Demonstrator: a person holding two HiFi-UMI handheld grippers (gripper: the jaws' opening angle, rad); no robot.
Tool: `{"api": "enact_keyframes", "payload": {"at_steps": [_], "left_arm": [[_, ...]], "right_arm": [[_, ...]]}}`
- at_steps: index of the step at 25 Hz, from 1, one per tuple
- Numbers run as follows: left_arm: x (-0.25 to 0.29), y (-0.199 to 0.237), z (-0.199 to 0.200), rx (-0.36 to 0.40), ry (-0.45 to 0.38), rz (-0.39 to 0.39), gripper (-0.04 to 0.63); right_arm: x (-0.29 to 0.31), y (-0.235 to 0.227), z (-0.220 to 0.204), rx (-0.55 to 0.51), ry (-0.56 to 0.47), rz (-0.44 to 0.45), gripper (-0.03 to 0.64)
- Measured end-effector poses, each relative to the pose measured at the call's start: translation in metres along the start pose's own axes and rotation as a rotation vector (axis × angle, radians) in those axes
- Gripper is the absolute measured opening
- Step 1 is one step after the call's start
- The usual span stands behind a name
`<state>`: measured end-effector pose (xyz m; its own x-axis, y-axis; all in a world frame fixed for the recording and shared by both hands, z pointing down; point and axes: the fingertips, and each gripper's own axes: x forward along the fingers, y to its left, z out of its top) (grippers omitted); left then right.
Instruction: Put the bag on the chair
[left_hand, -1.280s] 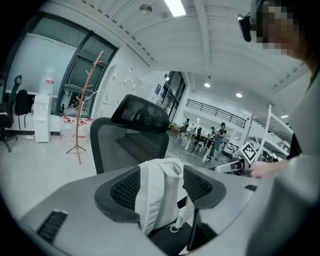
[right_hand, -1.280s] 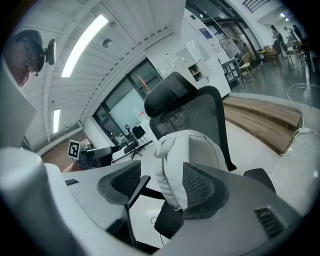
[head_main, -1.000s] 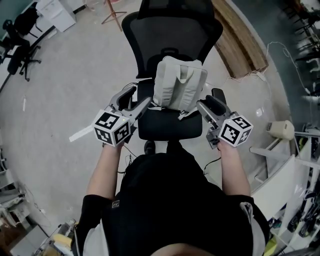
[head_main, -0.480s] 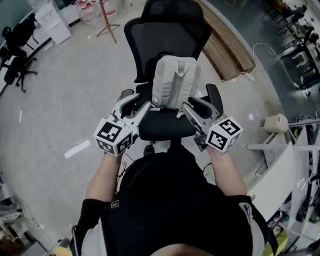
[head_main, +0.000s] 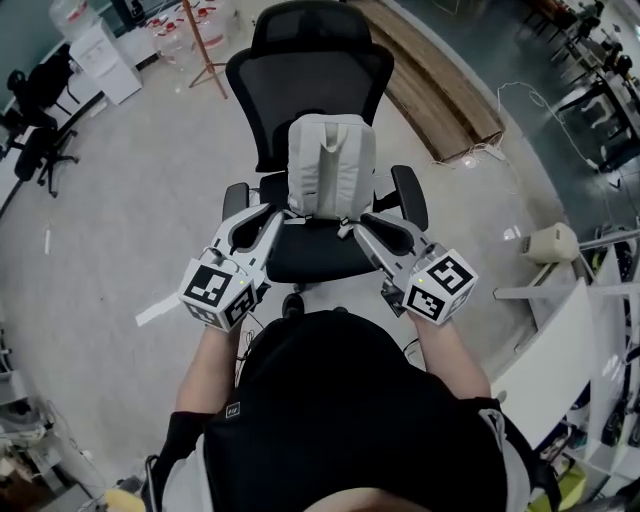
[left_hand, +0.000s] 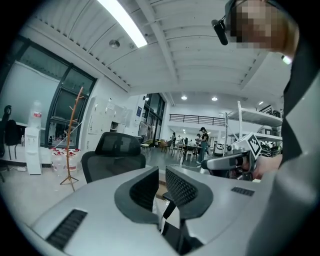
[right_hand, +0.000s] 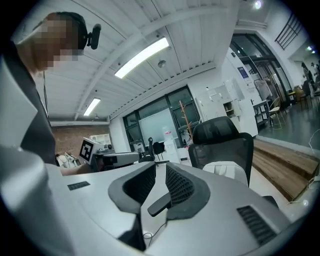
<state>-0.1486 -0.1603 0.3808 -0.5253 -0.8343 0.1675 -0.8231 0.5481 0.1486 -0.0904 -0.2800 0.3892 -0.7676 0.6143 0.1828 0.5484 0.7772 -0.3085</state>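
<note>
A light grey backpack stands upright on the seat of a black mesh office chair and leans on the backrest. My left gripper hovers at the bag's lower left corner, shut, with nothing between its jaws. At the bag's lower right corner my right gripper is closing, and only a narrow empty gap is left between its jaws. Neither gripper holds the bag. The right gripper view shows the backpack beyond the jaws, against the chair back.
A wooden platform runs behind the chair at the right. A coat stand, a white cabinet and other office chairs stand at the back left. White desks and cables lie to the right.
Both grippers' jaws have gone from wide open to nearly together. The bag has stayed on the seat. The chair has shifted a little left in the head view.
</note>
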Motion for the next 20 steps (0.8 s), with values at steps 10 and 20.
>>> {"api": "enact_keyframes", "payload": {"at_steps": [10, 20], "left_arm": [[-0.003, -0.046, 0.014, 0.070, -0.007, 0.075, 0.051], [-0.032, -0.008, 0.007, 0.055, 0.004, 0.122, 0.046]], "right_arm": [[-0.038, 0.015, 0.015, -0.061, -0.049, 0.066, 0.040], [-0.009, 0.034, 0.019, -0.073, -0.078, 0.036, 0.029]]}}
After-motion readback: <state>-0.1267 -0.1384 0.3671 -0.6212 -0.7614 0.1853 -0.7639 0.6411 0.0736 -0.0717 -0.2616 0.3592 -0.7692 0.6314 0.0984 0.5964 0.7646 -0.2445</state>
